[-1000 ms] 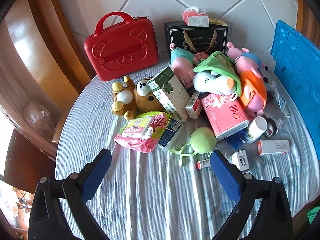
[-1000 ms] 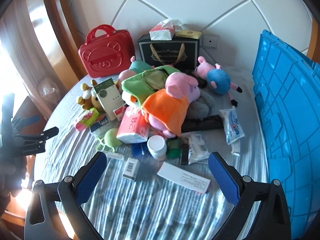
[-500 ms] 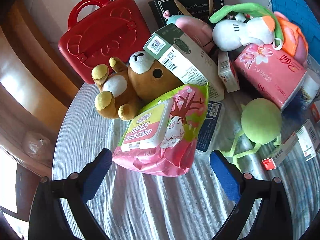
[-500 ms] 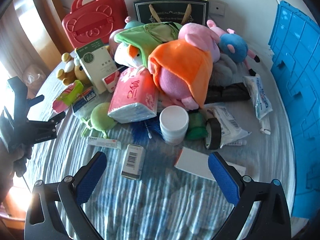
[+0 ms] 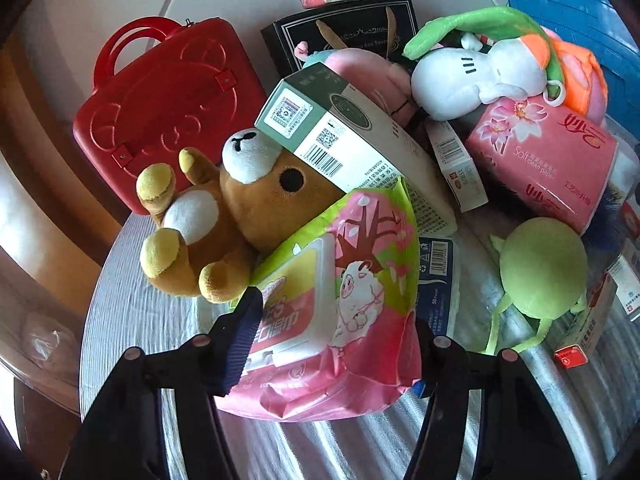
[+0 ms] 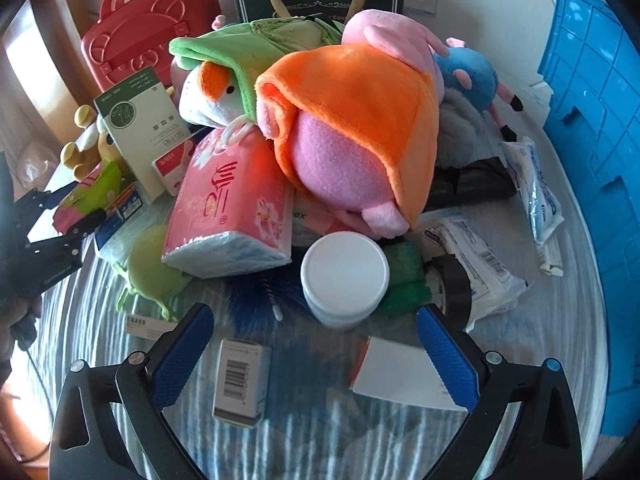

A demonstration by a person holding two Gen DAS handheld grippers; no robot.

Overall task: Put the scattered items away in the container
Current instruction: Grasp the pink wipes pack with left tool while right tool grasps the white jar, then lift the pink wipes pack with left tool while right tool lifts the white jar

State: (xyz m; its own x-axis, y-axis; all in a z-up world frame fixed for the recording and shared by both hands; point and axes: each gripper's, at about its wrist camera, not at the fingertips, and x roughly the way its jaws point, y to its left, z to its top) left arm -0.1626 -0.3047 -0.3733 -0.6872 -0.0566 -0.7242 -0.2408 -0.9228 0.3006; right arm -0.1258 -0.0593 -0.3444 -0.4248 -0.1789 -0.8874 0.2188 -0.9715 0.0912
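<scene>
A pink and green wipes pack (image 5: 340,300) lies at the near edge of the pile, partly over a brown bear plush (image 5: 224,216). My left gripper (image 5: 336,340) is closing on it; the left pad presses its side, the other finger is hidden behind the buckled wrapper. The right wrist view shows that left gripper (image 6: 60,216) around the wipes pack (image 6: 92,188) too. My right gripper (image 6: 312,316) hangs open just in front of a white jar (image 6: 344,276), nothing between its fingers. The blue crate (image 6: 592,120) stands at the right.
On the round cloth-covered table (image 5: 140,320) lie a pink tissue pack (image 6: 228,200), an orange and pink plush (image 6: 352,120), a green-and-white box (image 5: 352,140), a green ball plush (image 5: 544,268), small boxes (image 6: 240,380) and a tape roll (image 6: 452,284). A red case (image 5: 168,96) stands behind.
Both grippers came down toward the pile. The left one reached the wipes pack and its fingers closed in on it. The right one moved closer to the white jar, still open.
</scene>
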